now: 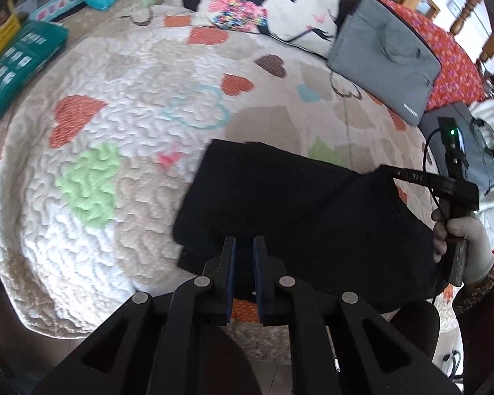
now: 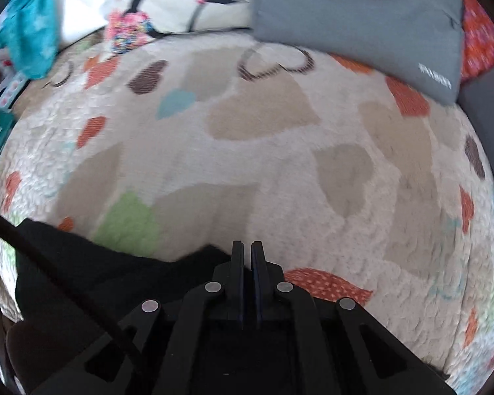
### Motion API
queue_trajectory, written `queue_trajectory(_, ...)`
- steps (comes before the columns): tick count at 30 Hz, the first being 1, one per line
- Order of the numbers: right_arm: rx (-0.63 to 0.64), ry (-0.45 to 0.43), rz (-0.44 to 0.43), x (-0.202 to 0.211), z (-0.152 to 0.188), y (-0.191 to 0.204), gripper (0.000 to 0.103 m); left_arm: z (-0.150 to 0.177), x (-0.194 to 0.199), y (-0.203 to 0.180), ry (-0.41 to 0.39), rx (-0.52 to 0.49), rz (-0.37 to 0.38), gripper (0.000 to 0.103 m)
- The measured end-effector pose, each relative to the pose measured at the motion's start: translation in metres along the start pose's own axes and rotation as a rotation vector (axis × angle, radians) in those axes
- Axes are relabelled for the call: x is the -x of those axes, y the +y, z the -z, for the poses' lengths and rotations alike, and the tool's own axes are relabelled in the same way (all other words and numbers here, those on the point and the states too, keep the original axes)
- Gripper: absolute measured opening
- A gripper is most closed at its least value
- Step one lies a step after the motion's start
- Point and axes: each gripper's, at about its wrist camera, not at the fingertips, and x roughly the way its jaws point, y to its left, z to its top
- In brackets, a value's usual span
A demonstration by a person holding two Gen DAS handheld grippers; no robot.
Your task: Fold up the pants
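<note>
Black pants (image 1: 296,204), folded into a thick rectangle, lie on a quilted bedspread with hearts (image 1: 115,115). My left gripper (image 1: 243,253) is shut on the near edge of the pants, with dark fabric between its blue pads. In the left wrist view, a gloved hand (image 1: 471,247) holds my right gripper (image 1: 390,172) at the pants' right corner, where the fabric rises to a peak at its tips. In the right wrist view, the right gripper (image 2: 247,253) has its fingers almost together. The pants (image 2: 82,270) spread away to its lower left.
A grey laptop bag (image 1: 385,56) and a patterned cushion (image 1: 273,3) lie at the far side of the bed. A teal box (image 1: 19,62) sits at the left edge. A black cable (image 2: 49,256) crosses the pants. Open bedspread (image 2: 280,131) stretches beyond the pants.
</note>
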Motion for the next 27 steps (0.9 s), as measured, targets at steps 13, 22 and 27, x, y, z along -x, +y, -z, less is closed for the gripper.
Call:
queue_trajectory(13,-0.251,0.063,-0.187,0.018,0.081,-0.061,0.041,0.006,-0.075,-0.023,0.125,-0.024,-0.044,0.012)
queue_trajectory(22,-0.424,-0.225,-0.166,0.136,0.152,-0.162,0.063,-0.009,-0.022,-0.083,0.049,-0.209,0.078,0.022)
queue_trajectory(27,-0.529,-0.267,-0.113,0.163,0.222,-0.208,0.068,-0.007,-0.029,-0.174,0.088,-0.379,0.213,0.029)
